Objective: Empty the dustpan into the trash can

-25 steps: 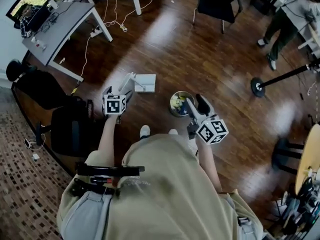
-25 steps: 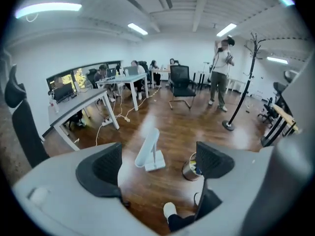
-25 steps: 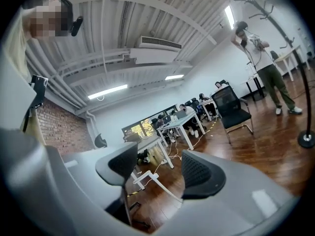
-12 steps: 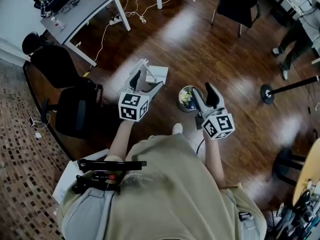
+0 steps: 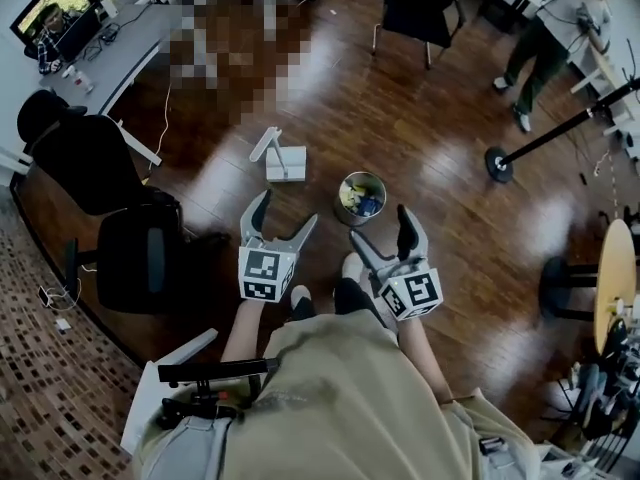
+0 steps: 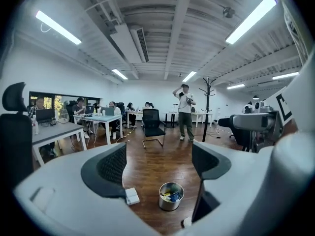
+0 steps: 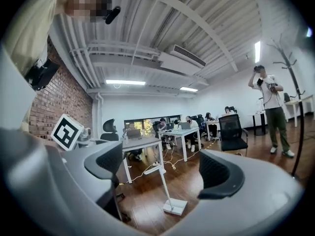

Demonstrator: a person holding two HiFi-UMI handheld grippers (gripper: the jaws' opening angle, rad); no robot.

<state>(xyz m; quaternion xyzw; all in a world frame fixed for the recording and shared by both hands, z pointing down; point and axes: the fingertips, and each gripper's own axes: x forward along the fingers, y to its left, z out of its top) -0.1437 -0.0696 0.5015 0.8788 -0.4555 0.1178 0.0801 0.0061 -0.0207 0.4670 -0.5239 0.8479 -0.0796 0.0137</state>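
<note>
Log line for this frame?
left gripper: open, jaws just narrowed slightly, empty | right gripper: jaws just opened, empty | dustpan: unheld, beside trash can with litter

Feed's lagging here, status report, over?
Left claw open, empty, just eased narrower; right claw just opened, empty. Dustpan on floor beside trash can, apart. Nothing in the way.

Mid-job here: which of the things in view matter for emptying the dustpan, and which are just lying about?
For the job:
white dustpan, on the floor
metal trash can, rubbish inside

Just lying about:
black office chairs
grey desk
floor stand
round table
</note>
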